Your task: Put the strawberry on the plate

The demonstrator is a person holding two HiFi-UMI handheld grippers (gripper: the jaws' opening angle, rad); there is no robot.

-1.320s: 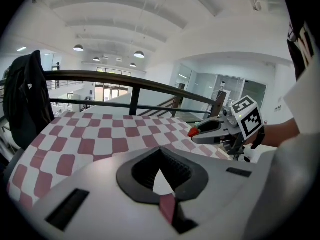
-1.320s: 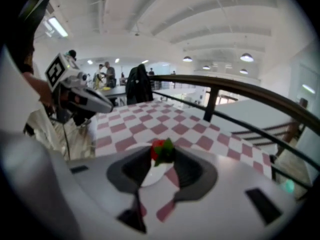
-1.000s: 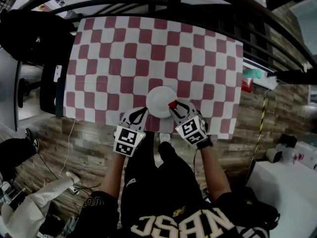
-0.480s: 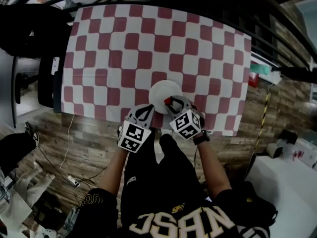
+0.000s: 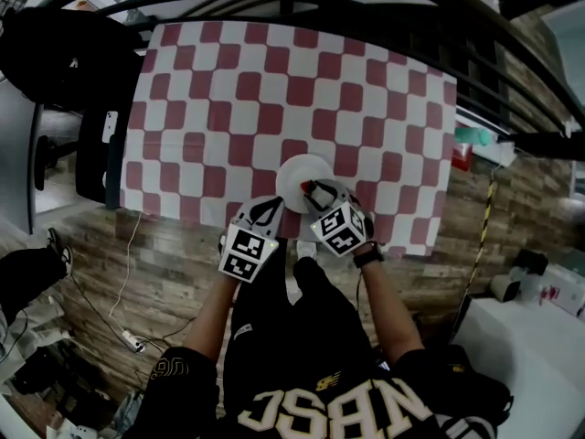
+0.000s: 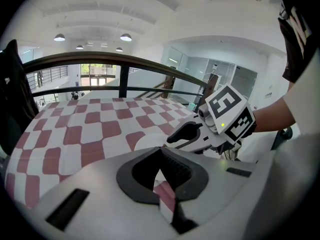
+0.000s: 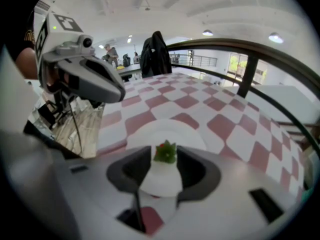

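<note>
The right gripper (image 5: 312,191) has its fingers closed on the strawberry (image 7: 165,152), just above the plate (image 5: 294,168). The left gripper (image 6: 161,153), beside the plate, has its fingers together and holds nothing.

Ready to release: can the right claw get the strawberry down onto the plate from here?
Likely yes: the right claw holds the strawberry over the plate, which looks bare; the left claw sits beside its rim, not across it.
</note>
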